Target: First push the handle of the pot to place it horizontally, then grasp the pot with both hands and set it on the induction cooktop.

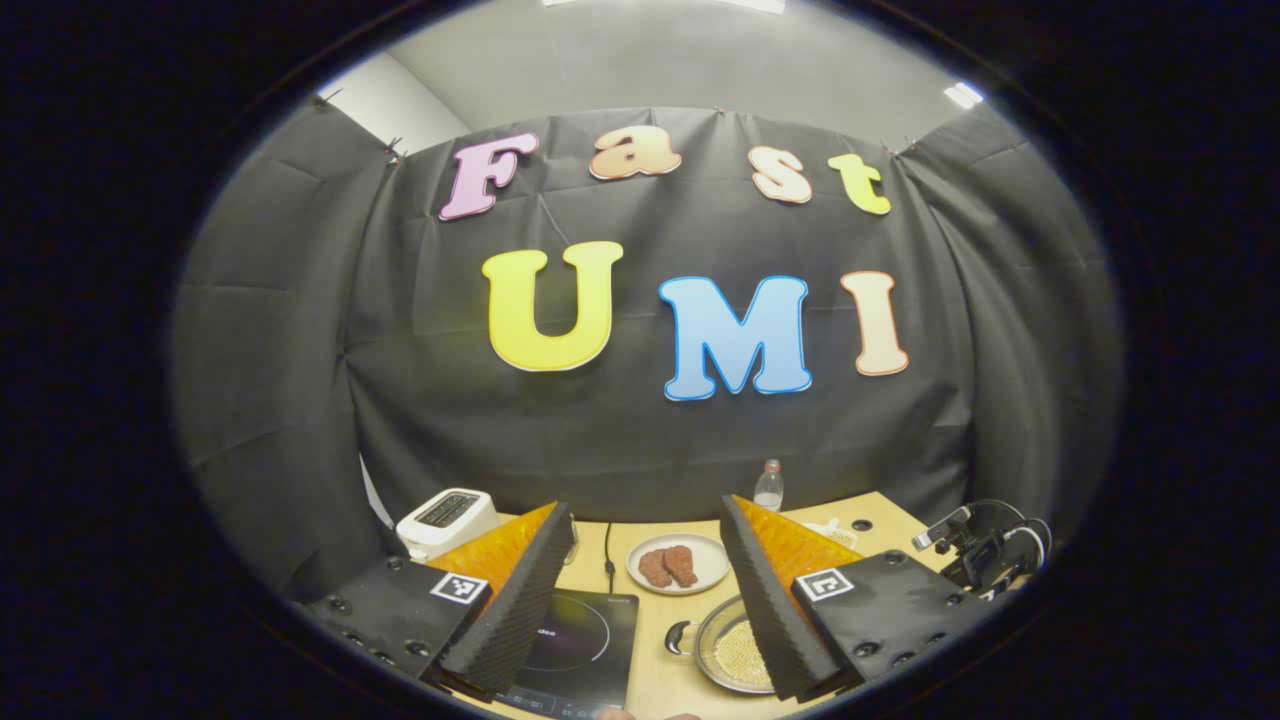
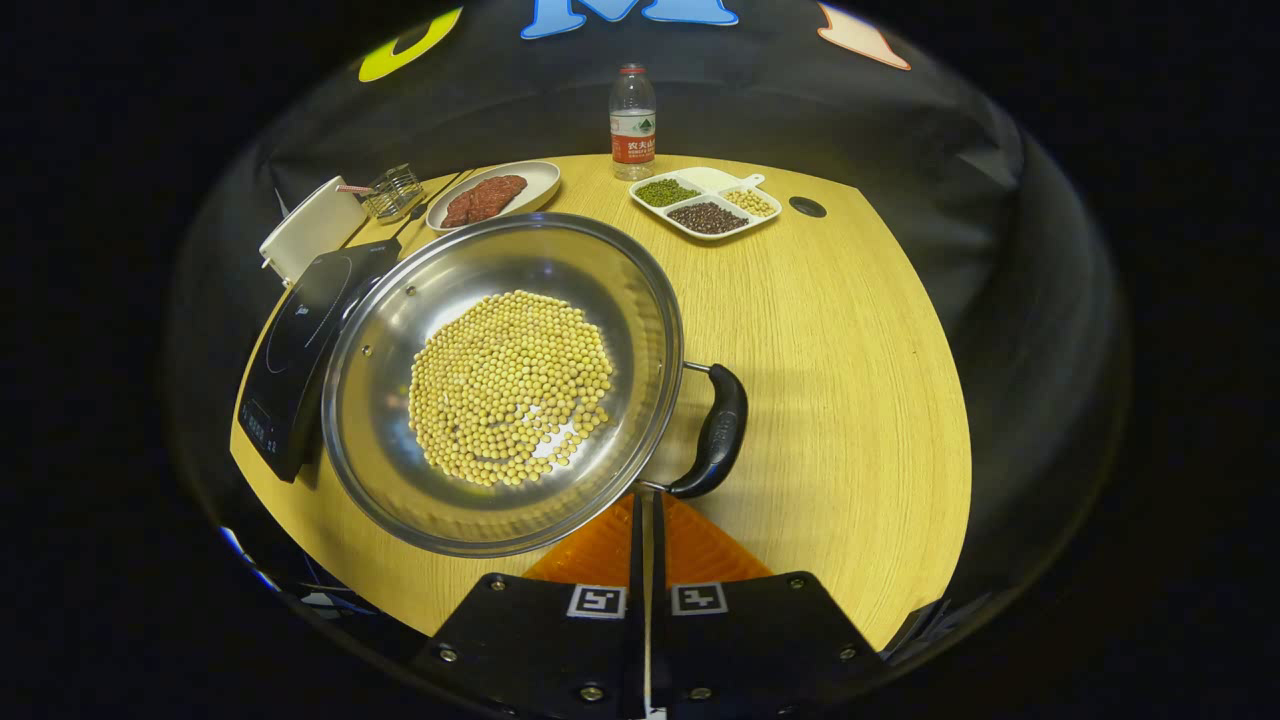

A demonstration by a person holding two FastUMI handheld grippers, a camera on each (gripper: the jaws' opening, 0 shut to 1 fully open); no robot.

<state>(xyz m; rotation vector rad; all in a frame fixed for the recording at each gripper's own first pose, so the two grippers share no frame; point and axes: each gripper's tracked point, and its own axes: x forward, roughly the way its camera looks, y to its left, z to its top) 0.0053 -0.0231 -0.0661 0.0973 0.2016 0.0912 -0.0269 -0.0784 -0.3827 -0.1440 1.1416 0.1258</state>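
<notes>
From the right gripper view I count 1 steel pot (image 2: 500,385) on the wooden surface (image 2: 850,380), its floor covered by a layer of soybeans (image 2: 510,385) too many to count, and 1 black side handle (image 2: 720,432) on the pot's right, lying level. The pot sits just right of the induction cooktop (image 2: 300,350), its rim overlapping the cooktop's near edge so I cannot tell whether they touch. My right gripper (image 2: 647,520) has its jaws pressed together with nothing between them, the tips just below the pot's near rim and beside the handle's lower end; whether they touch the pot I cannot tell. Farther back I count 1 water bottle (image 2: 632,120), 1 divided dish (image 2: 705,203) with 3 compartments of beans (green, dark, pale), 1 plate (image 2: 492,195) with pieces of meat, 1 small wire basket (image 2: 392,192) and 1 white toaster (image 2: 312,232), partly cut off by the cooktop's corner. In the left gripper view my left gripper (image 1: 640,600) is held high with its jaws spread wide and empty; between them I see the plate (image 1: 678,563) with 2 pieces of meat, part of the cooktop (image 1: 580,640) and the pot (image 1: 735,645), half hidden behind the right finger. The toaster (image 1: 446,520) and bottle (image 1: 768,487) stand behind, and at the far right edge there is a dark rig with cables (image 1: 985,550), too small to make out.
</notes>
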